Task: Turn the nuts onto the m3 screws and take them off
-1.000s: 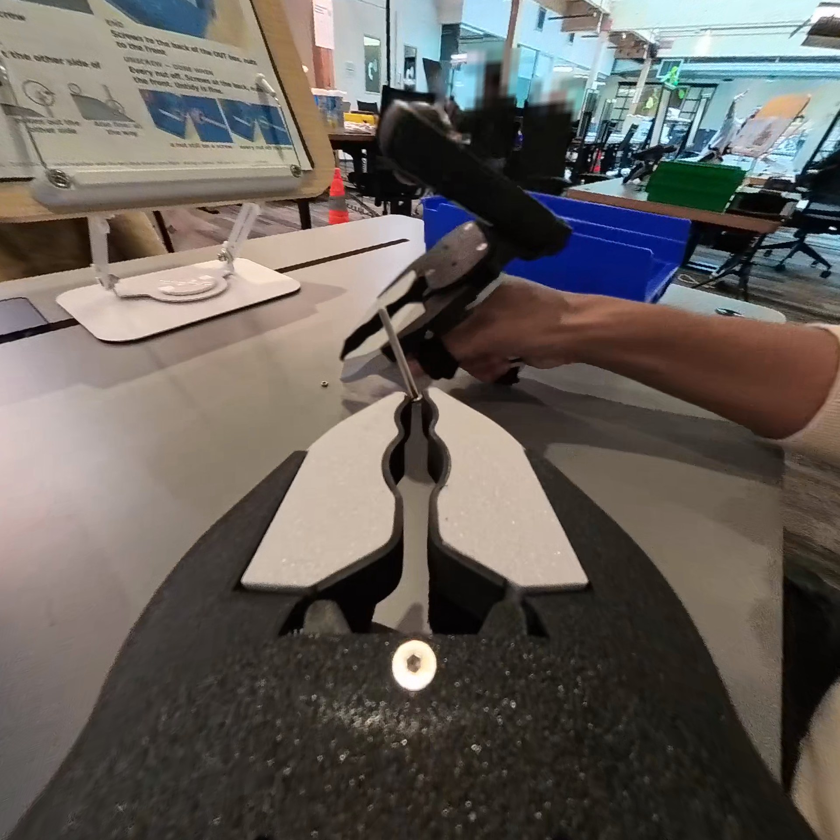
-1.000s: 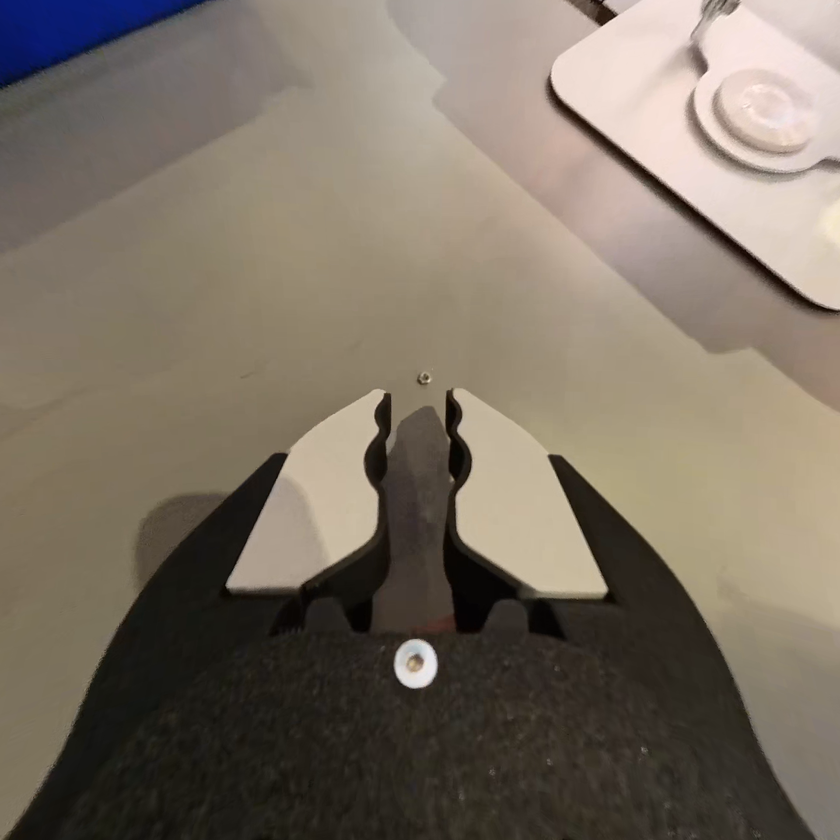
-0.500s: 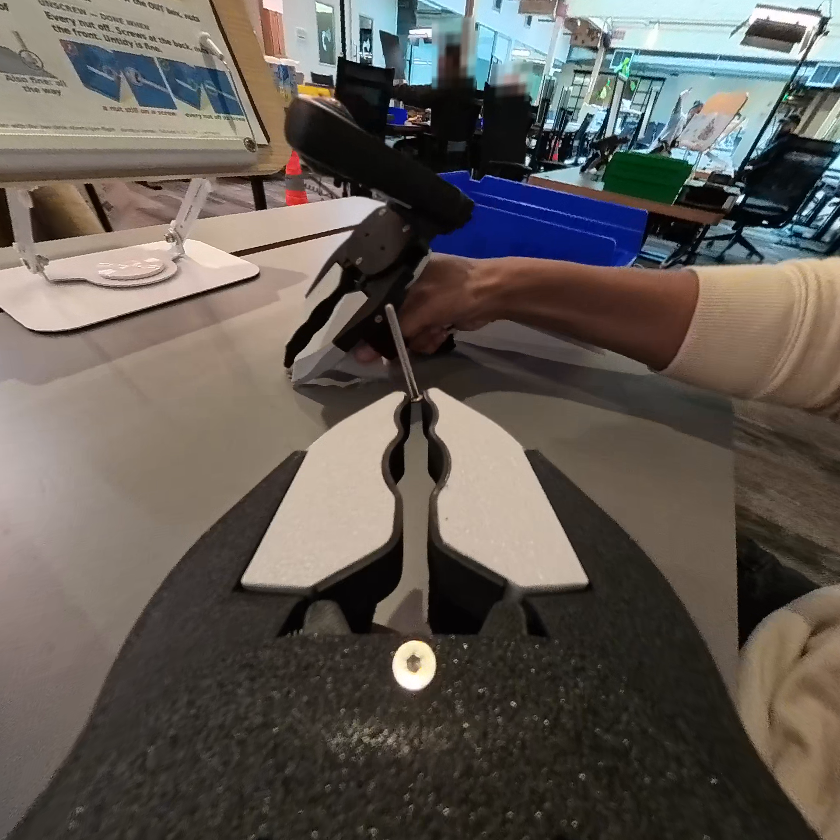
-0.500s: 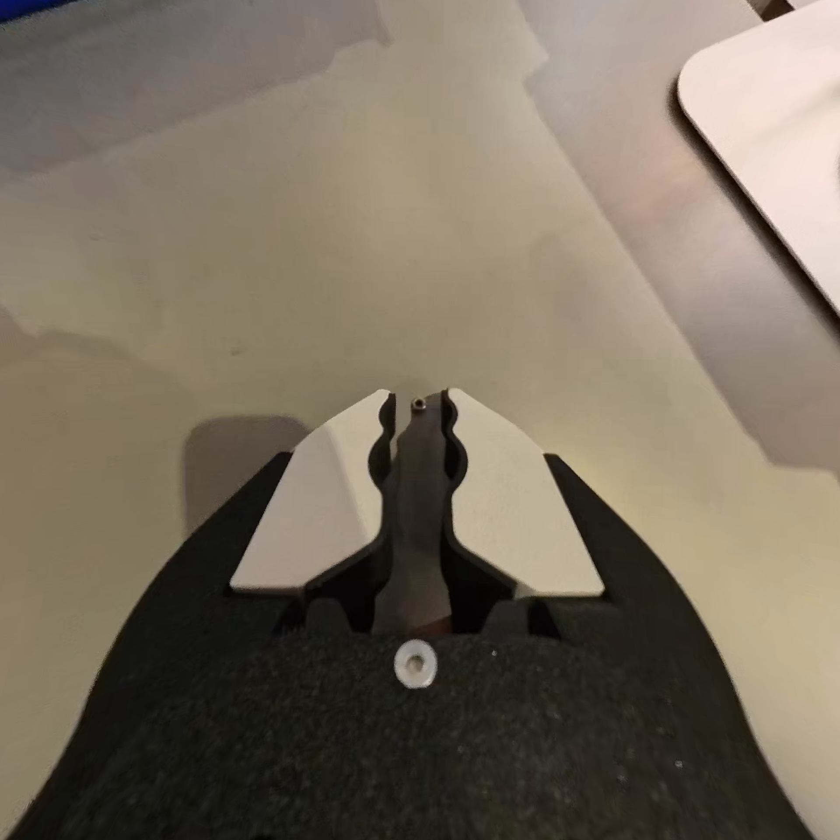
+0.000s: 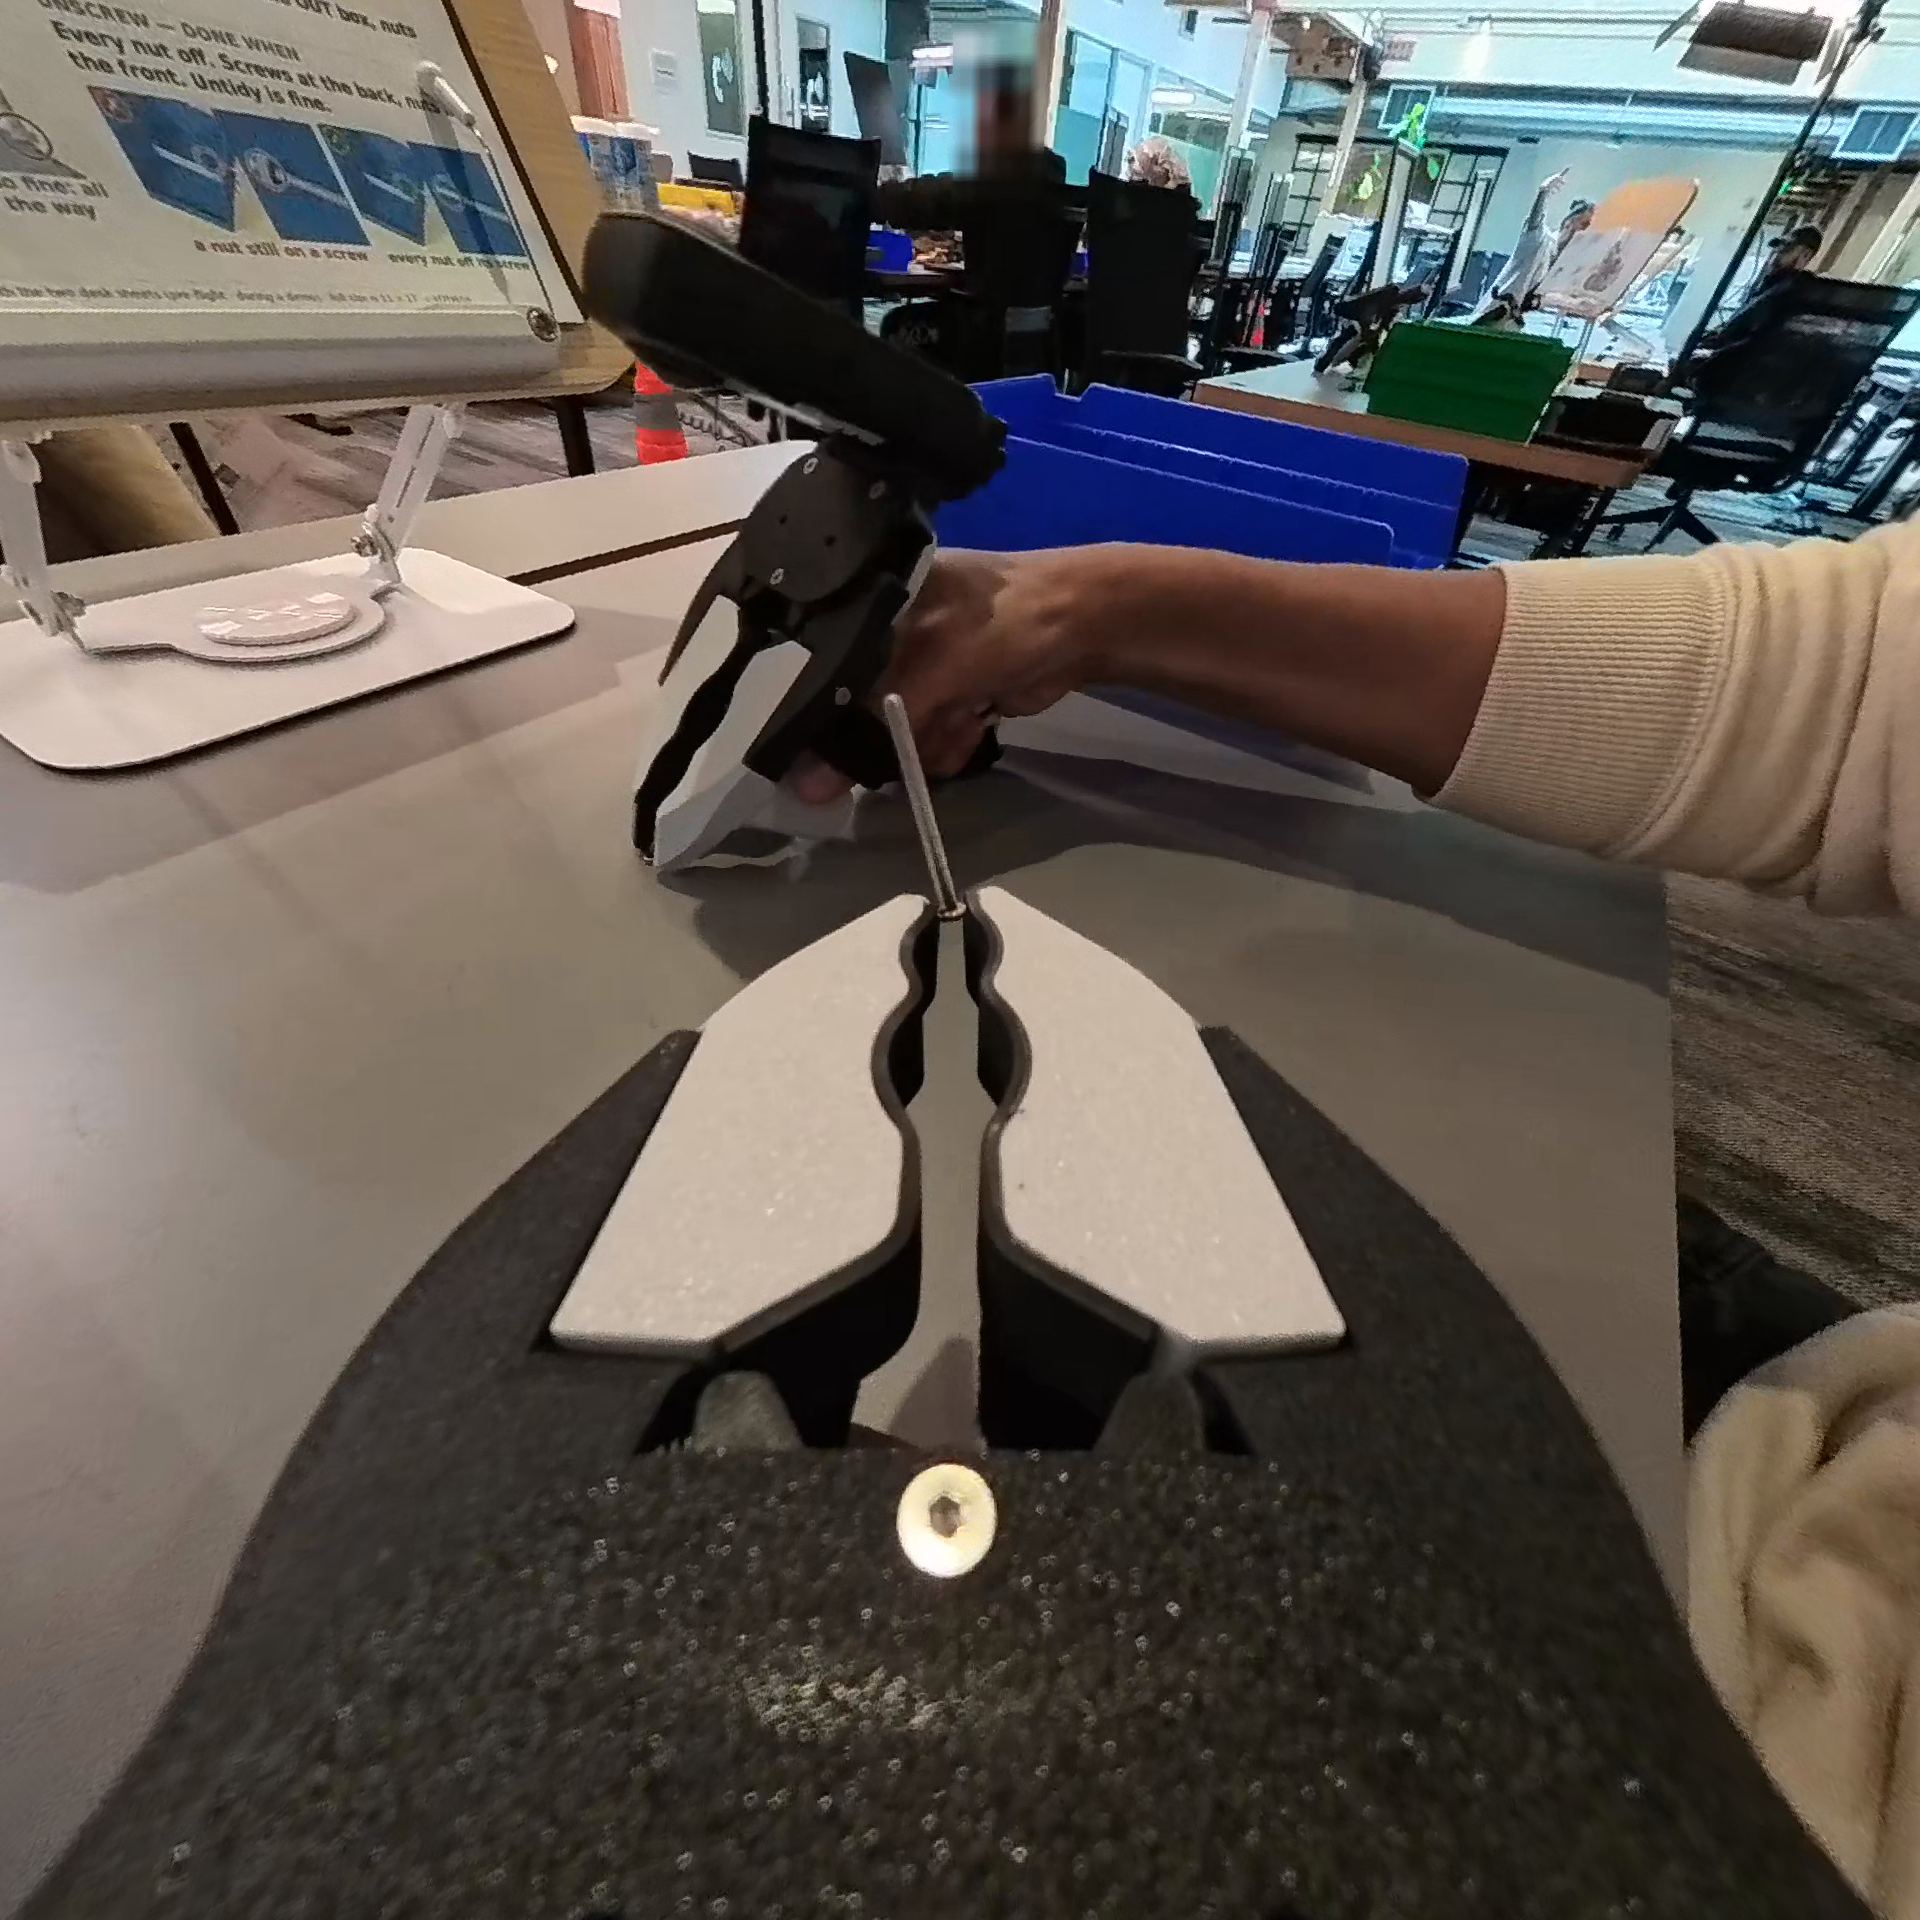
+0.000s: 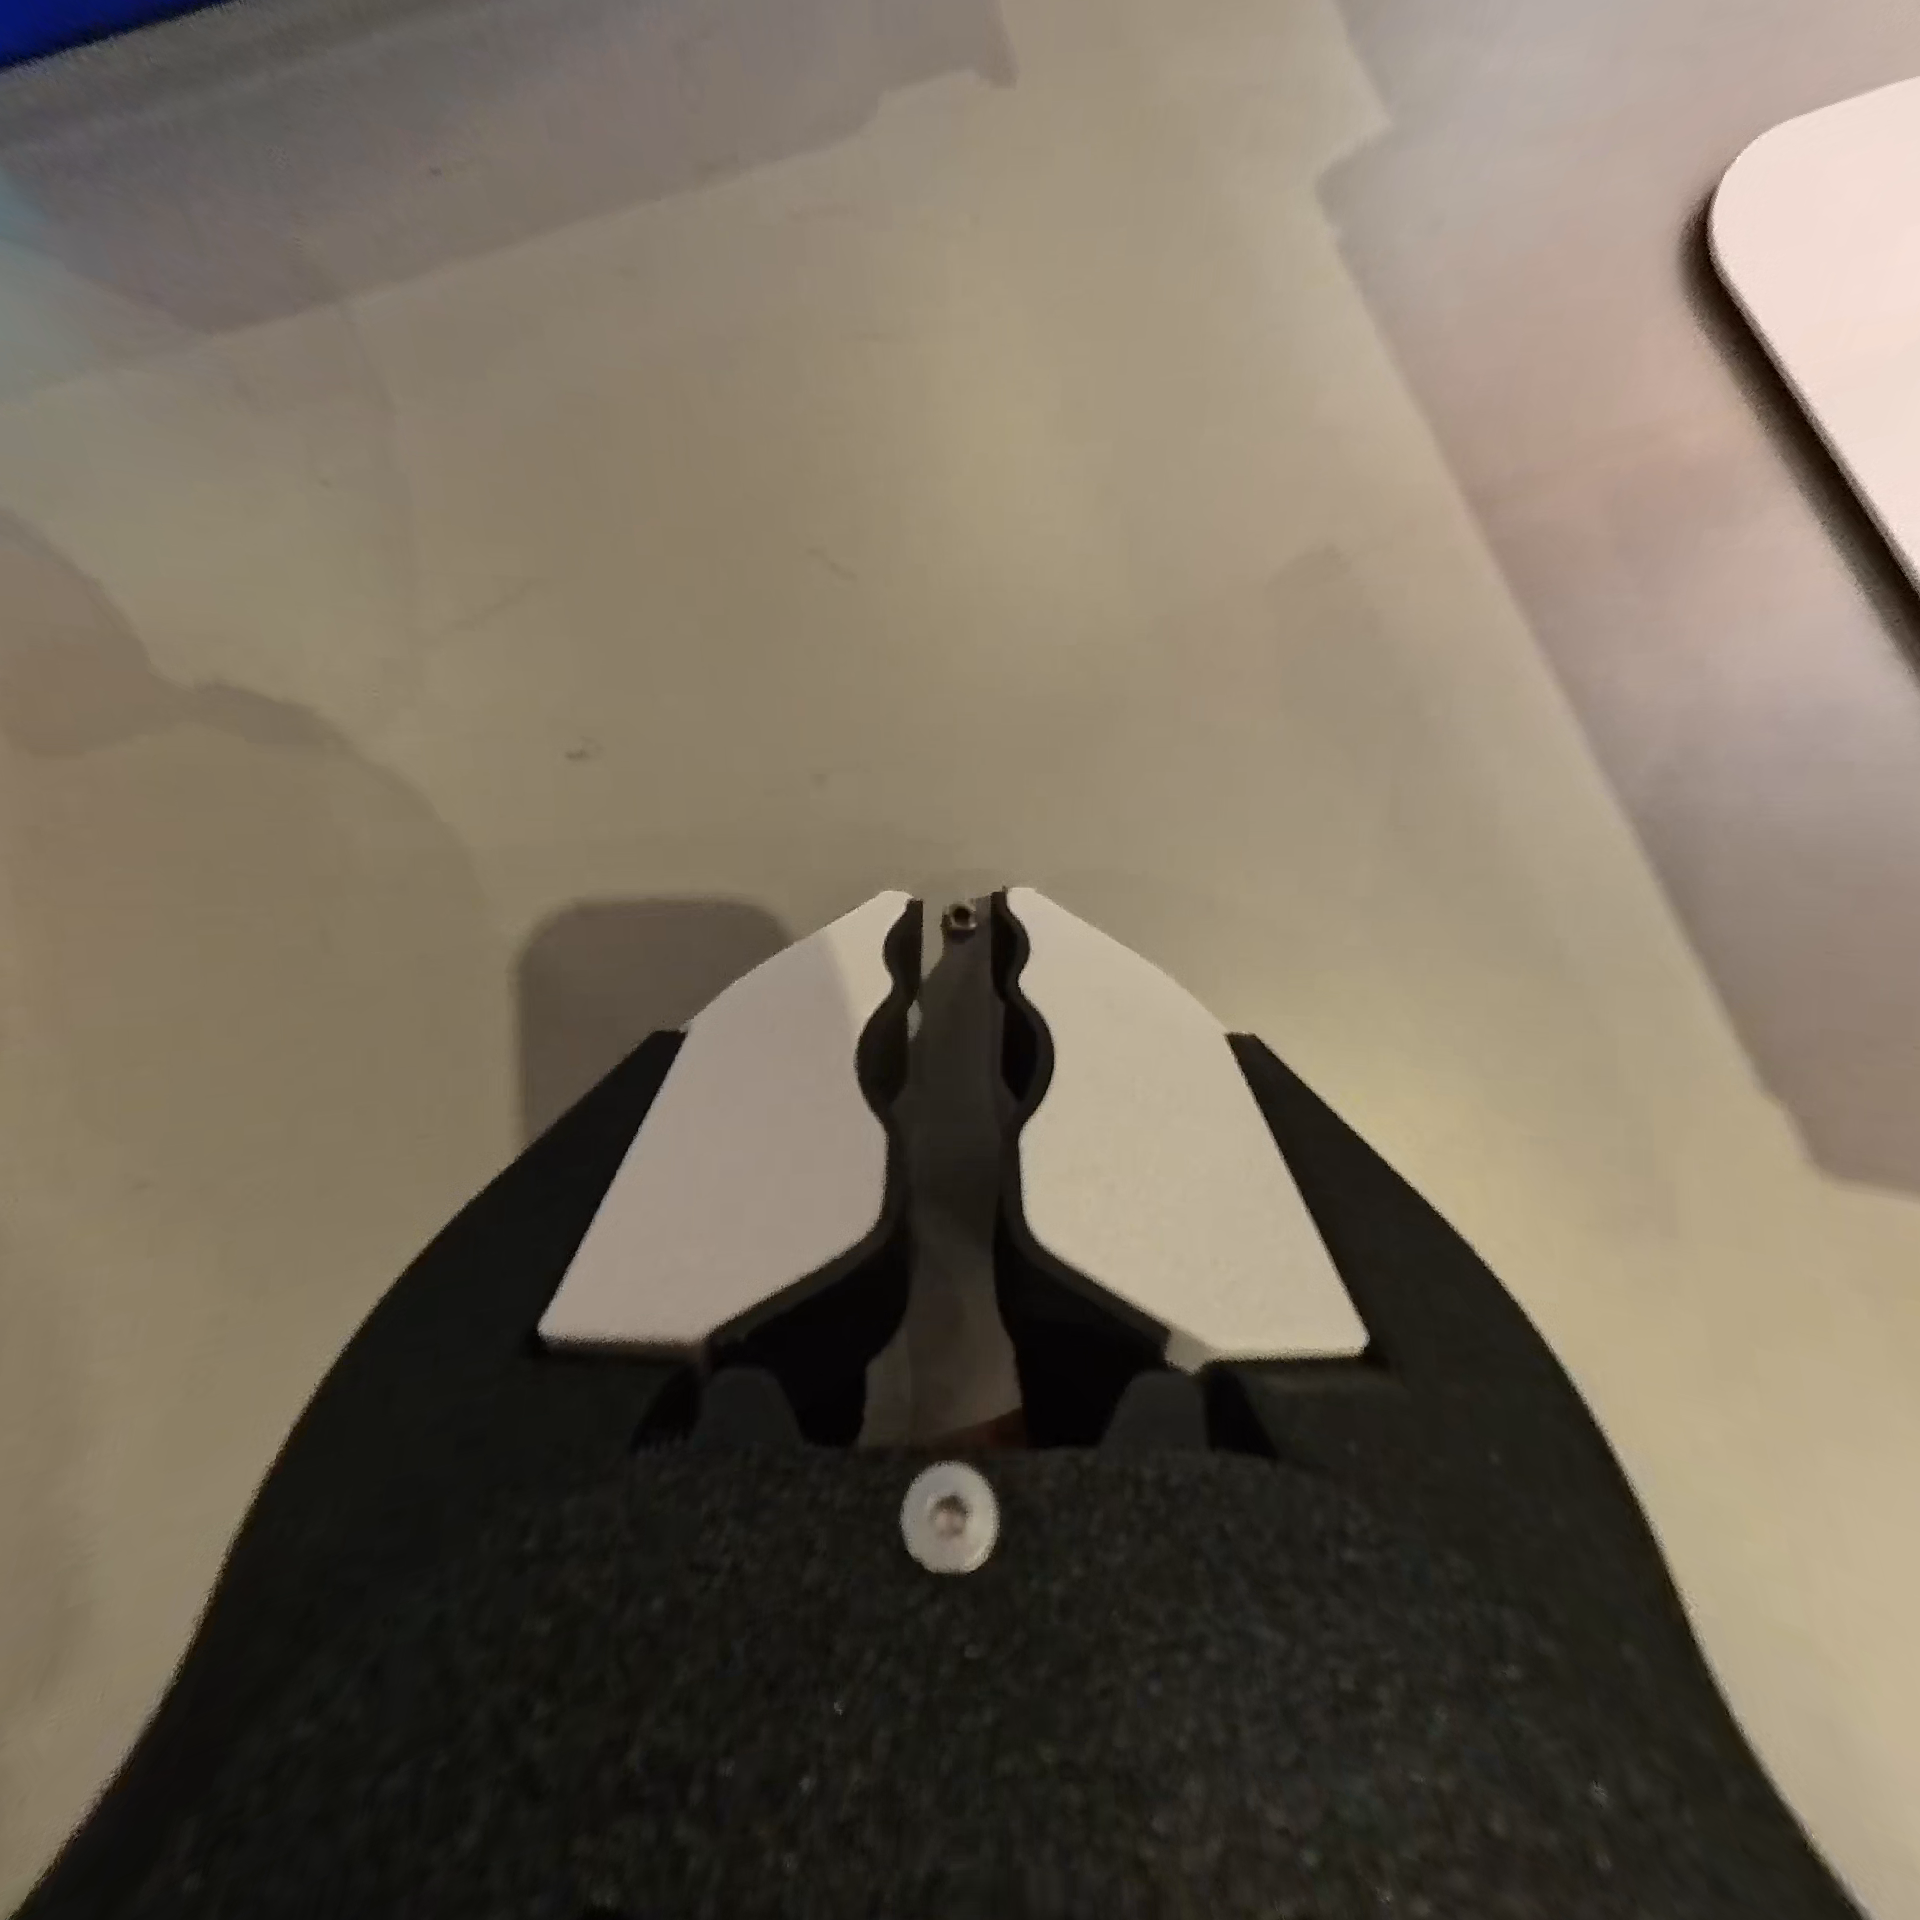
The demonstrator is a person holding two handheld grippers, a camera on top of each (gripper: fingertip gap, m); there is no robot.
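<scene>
A long thin silver M3 screw (image 5: 921, 802) stands tilted from the left gripper (image 5: 950, 906), its jaws clamped on the screw's lower end, which is hidden between the tips. Beyond it, a person's hand (image 5: 982, 655) holds the right gripper (image 5: 665, 831) tips-down on the grey tabletop (image 5: 312, 1039). The blue plastic bin (image 5: 1195, 488) behind shows only its walls and dividers; its contents are hidden.

In the blurred right wrist view, a tiny silver hex nut (image 6: 957, 918) sits between the right gripper's (image 6: 957, 902) nearly closed tips; whether they grip it is unclear.
</scene>
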